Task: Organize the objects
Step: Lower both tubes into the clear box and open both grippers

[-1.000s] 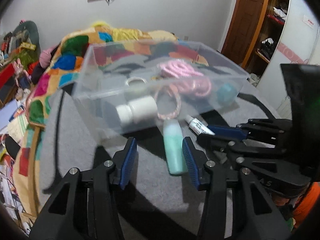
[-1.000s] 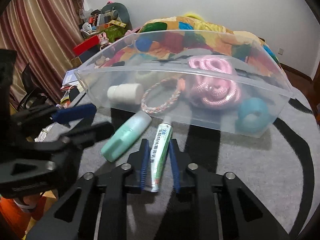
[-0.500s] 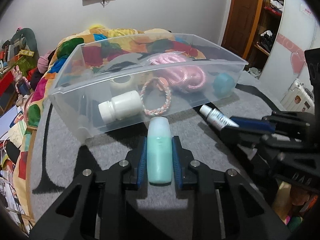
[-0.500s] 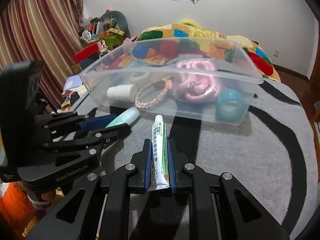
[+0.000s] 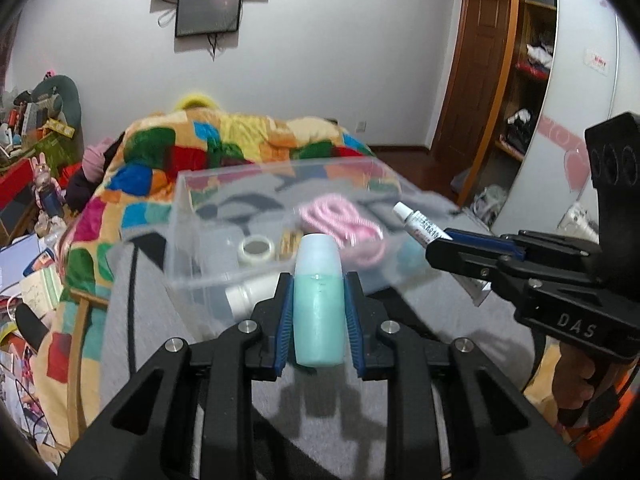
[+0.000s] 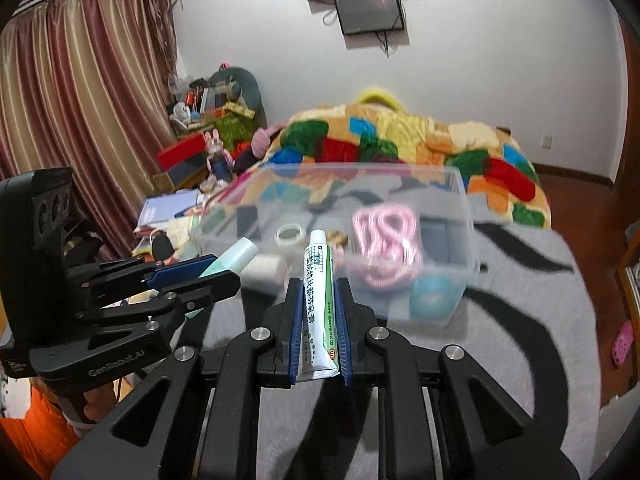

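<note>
Firmly, left claw (image 5: 319,312) clamps bottle (image 5: 319,300), right claw (image 6: 319,328) tube (image 6: 318,304)

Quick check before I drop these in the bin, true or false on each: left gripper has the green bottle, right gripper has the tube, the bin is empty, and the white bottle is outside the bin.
1. The left gripper is shut on the green bottle. True.
2. The right gripper is open with nothing in it. False: it is shut on the ointment tube.
3. The clear bin is empty. False: it holds a pink rope, a tape roll and more.
4. The white bottle lies outside the bin. False: it lies inside, against the near wall.
</note>
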Tool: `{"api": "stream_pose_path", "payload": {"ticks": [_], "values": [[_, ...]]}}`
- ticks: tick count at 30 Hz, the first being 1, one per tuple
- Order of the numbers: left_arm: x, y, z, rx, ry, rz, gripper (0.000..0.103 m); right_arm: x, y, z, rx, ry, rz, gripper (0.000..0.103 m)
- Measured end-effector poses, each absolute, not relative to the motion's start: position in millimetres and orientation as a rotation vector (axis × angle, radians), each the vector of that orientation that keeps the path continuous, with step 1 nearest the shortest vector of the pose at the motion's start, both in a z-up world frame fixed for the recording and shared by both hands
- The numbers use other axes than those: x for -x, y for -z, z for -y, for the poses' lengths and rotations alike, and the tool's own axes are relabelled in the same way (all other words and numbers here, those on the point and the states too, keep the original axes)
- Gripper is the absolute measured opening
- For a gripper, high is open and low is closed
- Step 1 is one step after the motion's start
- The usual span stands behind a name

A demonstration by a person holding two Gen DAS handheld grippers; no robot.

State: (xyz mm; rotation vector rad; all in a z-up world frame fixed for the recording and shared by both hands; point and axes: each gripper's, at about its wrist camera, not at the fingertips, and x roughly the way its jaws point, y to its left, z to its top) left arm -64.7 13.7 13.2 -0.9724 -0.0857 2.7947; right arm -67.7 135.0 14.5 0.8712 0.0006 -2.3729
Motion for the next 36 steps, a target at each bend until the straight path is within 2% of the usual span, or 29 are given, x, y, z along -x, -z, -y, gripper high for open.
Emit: {"api": "stream_pose_path", "payload": {"ticks": [10,21,29,36], "values": [[94,-31,-1,0.923,-2.859,0.137,0.024,95,-33,-117,-0.805,2.423,-0.005,0.014],[145,3,19,1.095,-2.83,0.24,0.024,147,6,-109,-0.987,2.404,0.031,0.014],[152,14,11,1.152,-2.787,0.205,0.026,151,17,-100,-1.03,2.376,-0.032,0.014],[130,-4,9,1.057,-2.835,0.16,0.026,134,3,-110,-0.984,2.364,-0.02,0.016]]}}
